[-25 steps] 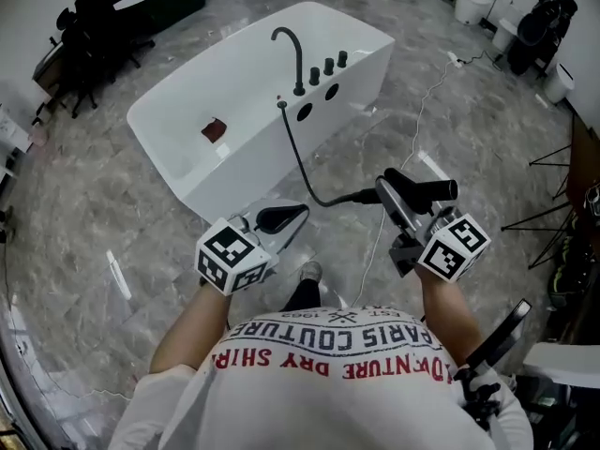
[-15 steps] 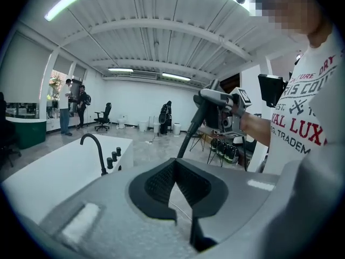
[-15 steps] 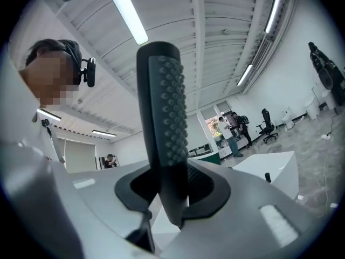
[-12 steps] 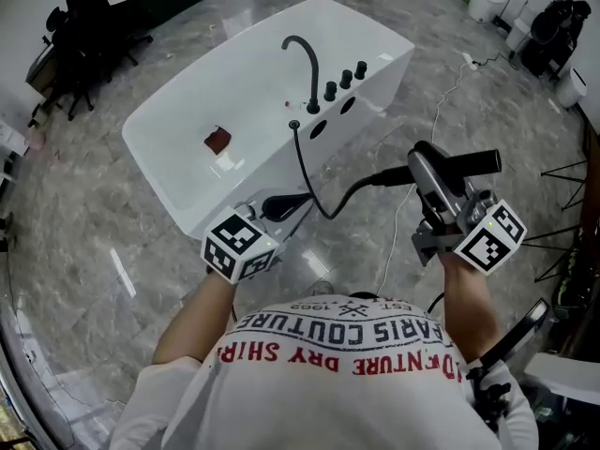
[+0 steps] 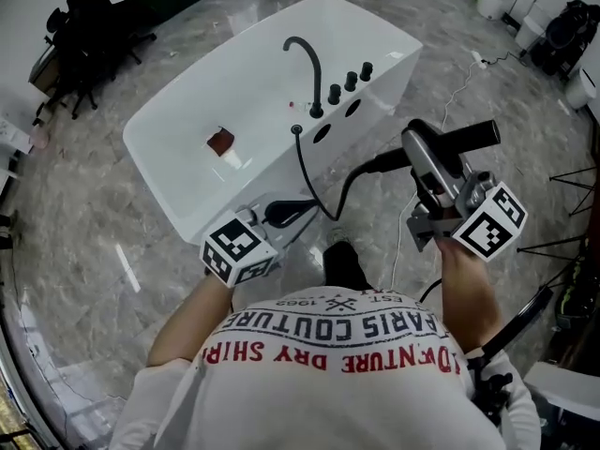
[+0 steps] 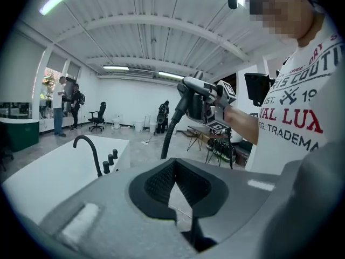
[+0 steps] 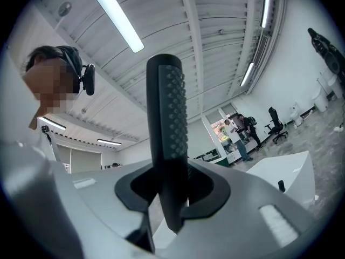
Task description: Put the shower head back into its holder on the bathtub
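Note:
The white bathtub (image 5: 197,172) stands ahead of me, with a black curved faucet (image 5: 305,59) and three black knobs (image 5: 350,81) on its deck. From a socket (image 5: 296,129) on the rim a black hose (image 5: 314,181) loops over to the black stick-shaped shower head (image 5: 445,146). My right gripper (image 5: 424,165) is shut on that shower head, which stands nubbed and upright (image 7: 168,139) between the jaws in the right gripper view. My left gripper (image 5: 286,212) hangs low by the tub's near wall, shut and empty. The left gripper view also shows the shower head (image 6: 190,88).
A small red-brown object (image 5: 221,141) lies in the tub. Dark chairs (image 5: 84,26) stand at the far left, bags (image 5: 574,24) at the far right, and a white cable (image 5: 441,97) runs over the marble floor. Black stands (image 5: 562,242) are on my right. People (image 6: 60,104) stand far off.
Both grippers have come closer to the tub. The right one has risen with the shower head, and the hose loop has shortened. The left one now sits by the tub's near wall.

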Demonstrator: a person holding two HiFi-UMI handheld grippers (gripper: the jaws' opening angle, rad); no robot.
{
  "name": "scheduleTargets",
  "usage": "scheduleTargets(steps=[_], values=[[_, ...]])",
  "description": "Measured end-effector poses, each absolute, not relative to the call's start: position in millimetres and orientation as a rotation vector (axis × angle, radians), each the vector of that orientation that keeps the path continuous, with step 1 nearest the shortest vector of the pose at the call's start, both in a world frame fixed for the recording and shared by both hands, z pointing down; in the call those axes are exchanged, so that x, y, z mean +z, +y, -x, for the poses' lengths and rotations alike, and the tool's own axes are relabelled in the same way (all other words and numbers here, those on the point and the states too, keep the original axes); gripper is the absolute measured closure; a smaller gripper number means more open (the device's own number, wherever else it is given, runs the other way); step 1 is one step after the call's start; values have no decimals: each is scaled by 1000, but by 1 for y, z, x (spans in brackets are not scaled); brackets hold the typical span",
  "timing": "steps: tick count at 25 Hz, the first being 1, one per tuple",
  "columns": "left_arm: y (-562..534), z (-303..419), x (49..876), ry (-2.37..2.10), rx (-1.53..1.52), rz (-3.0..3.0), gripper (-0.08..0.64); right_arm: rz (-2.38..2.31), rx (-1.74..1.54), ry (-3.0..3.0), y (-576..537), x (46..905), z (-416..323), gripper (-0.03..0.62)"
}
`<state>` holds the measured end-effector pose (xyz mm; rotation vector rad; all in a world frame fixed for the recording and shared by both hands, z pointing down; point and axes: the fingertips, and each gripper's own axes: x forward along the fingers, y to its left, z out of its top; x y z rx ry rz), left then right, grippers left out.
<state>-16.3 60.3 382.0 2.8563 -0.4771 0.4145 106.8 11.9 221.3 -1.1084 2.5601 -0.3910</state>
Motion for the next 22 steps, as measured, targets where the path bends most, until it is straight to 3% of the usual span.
scheduleTargets(steps=[10, 11, 13, 19, 22], values=[[-21, -14, 415, -502, 409, -2734, 548, 1023, -463, 2578, -75, 212, -125, 486], [-24, -18, 422, -498, 408, -2728, 494, 1014, -471, 2577, -78, 214, -126, 486], [-29, -26, 437, -488, 414, -2722, 460, 999, -478, 2581, -84, 216, -126, 486], [-64, -60, 484, -447, 520, -2704, 372, 980, -464, 2613, -122, 192, -134, 486], [-69, -73, 516, -431, 595, -2696, 361, 982, -423, 2652, -123, 182, -133, 488]])
